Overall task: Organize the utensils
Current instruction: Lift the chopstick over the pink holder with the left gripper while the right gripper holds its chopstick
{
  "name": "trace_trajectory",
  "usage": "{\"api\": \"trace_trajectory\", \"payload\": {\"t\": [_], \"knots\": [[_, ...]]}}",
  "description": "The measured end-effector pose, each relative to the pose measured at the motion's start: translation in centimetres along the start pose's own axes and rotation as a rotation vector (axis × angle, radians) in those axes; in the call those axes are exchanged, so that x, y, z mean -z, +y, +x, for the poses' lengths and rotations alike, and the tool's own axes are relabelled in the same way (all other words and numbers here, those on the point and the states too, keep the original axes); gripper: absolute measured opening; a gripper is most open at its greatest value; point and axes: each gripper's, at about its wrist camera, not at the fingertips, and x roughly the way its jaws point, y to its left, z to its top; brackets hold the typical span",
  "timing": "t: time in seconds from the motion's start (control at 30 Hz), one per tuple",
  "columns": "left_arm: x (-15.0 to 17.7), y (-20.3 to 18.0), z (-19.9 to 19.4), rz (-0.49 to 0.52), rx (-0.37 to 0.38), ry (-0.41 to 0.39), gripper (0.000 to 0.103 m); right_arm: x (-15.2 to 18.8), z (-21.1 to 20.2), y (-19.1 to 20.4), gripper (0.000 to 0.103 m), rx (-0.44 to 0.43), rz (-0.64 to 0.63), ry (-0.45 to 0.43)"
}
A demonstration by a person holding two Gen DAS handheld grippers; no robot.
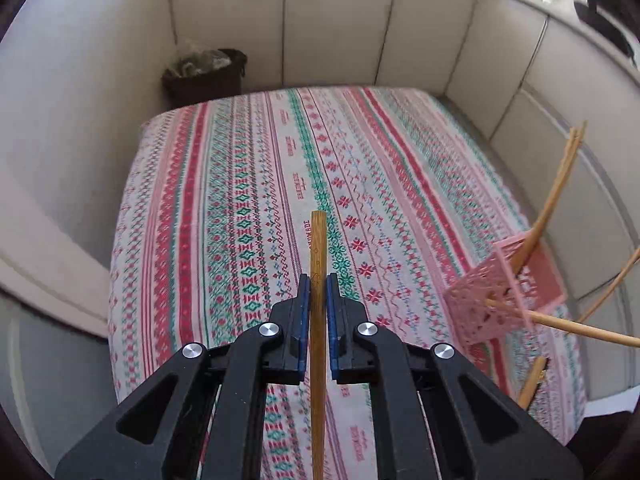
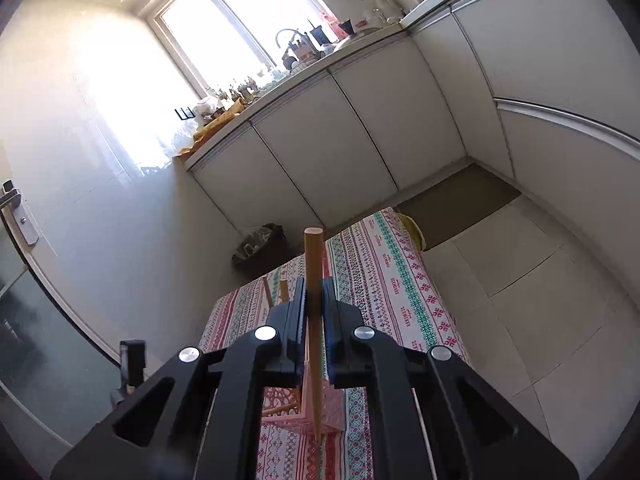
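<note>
While the left claw (image 1: 318,292) squeezes one chopstick (image 1: 318,256) above the striped tabletop (image 1: 248,208), the pink basket (image 1: 490,300) near the right edge holds several chopsticks (image 1: 552,200) that lean out. Right claw (image 2: 315,300) pinches another chopstick (image 2: 313,268), its tip over the basket (image 2: 320,412).

Table draped in a red, green and white patterned cloth (image 1: 280,184); pink lattice basket (image 1: 492,300) standing near its right edge, one chopstick (image 1: 532,382) just beside the basket
</note>
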Motion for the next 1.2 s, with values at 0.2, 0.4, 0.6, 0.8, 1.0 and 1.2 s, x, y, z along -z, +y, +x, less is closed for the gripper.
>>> {"api": "trace_trajectory", "payload": {"t": [0.2, 0.4, 0.6, 0.8, 1.0, 1.2], "knots": [[3.5, 0.4, -9.2, -0.268, 0.193, -0.298, 0.007, 1.4, -2.5, 1.3, 0.008, -0.019, -0.022, 0.009], [4.2, -2.6, -13.3, -0.347, 0.355, -0.451, 0.006, 2.3, -3.6, 3.1, 0.008, -0.049, -0.042, 0.016], [3.3, -5.9, -13.1, -0.299, 0.397, -0.489, 0.006, 1.3, -4.6, 4.9, 0.008, -0.083, -0.066, -0.044], [3.2, -5.8, -13.6, -0.302, 0.407, -0.525, 0.006, -1.4, -4.8, 6.1, 0.008, -0.101, -0.074, -0.095], [3.4, -5.3, -16.9, -0.250, 0.366, -0.595, 0.006, -2.7, -5.2, 5.8, 0.008, -0.113, -0.044, -0.134], [2.5, -5.4, -17.8, -0.210, 0.271, -0.626, 0.006, -3.4, -4.4, 5.3, 0.008, -0.100, -0.012, -0.161]]}}
